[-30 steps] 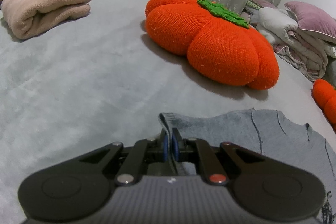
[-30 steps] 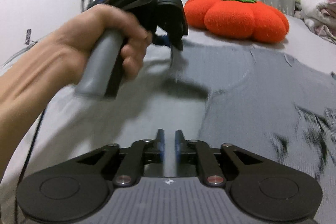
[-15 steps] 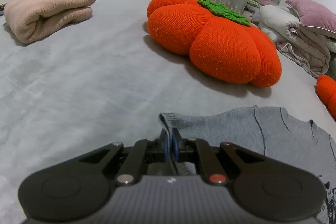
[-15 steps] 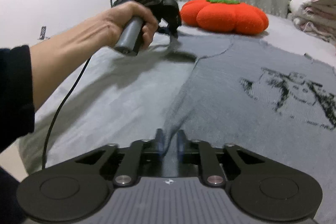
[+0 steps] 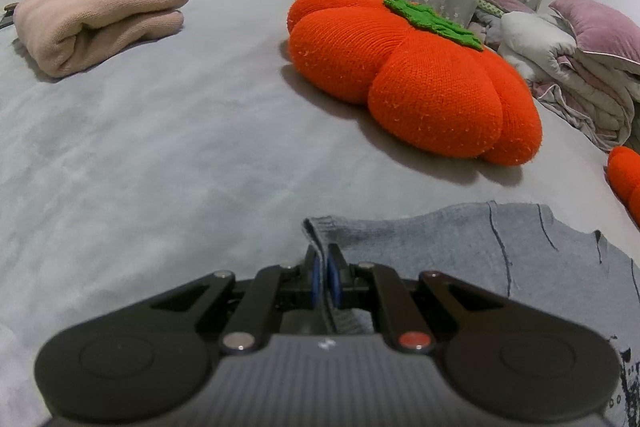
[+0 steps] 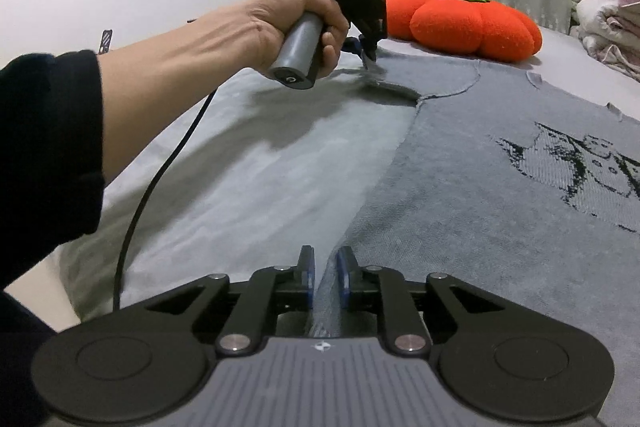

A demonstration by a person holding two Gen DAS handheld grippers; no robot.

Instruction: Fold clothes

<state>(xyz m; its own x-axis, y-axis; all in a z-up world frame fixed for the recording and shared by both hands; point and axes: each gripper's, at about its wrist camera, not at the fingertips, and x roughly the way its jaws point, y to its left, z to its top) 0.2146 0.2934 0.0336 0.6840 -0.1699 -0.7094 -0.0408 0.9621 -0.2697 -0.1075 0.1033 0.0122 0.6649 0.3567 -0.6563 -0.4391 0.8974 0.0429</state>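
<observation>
A grey sweater (image 6: 480, 187) with a dark cat print (image 6: 580, 163) lies spread flat on the grey bed (image 5: 160, 167). My left gripper (image 5: 322, 279) is shut on the sweater's (image 5: 460, 247) far corner edge; in the right wrist view a hand (image 6: 280, 23) holds that left gripper (image 6: 366, 47) there. My right gripper (image 6: 325, 275) sits at the near side edge of the sweater. Its jaws are opening, and the cloth's edge rises between the blue pads with a thin gap at the left pad.
An orange pumpkin cushion (image 5: 408, 75) lies beyond the sweater. A folded pink garment (image 5: 100, 19) rests at the far left. Piled bedding (image 5: 580, 67) sits at the right, with a second orange cushion (image 5: 628, 179). A black cable (image 6: 160, 179) hangs from the left gripper.
My right gripper drew back along the sweater's side edge, away from the left hand, and the cloth's edge came between its jaws. The left gripper kept its grip and place.
</observation>
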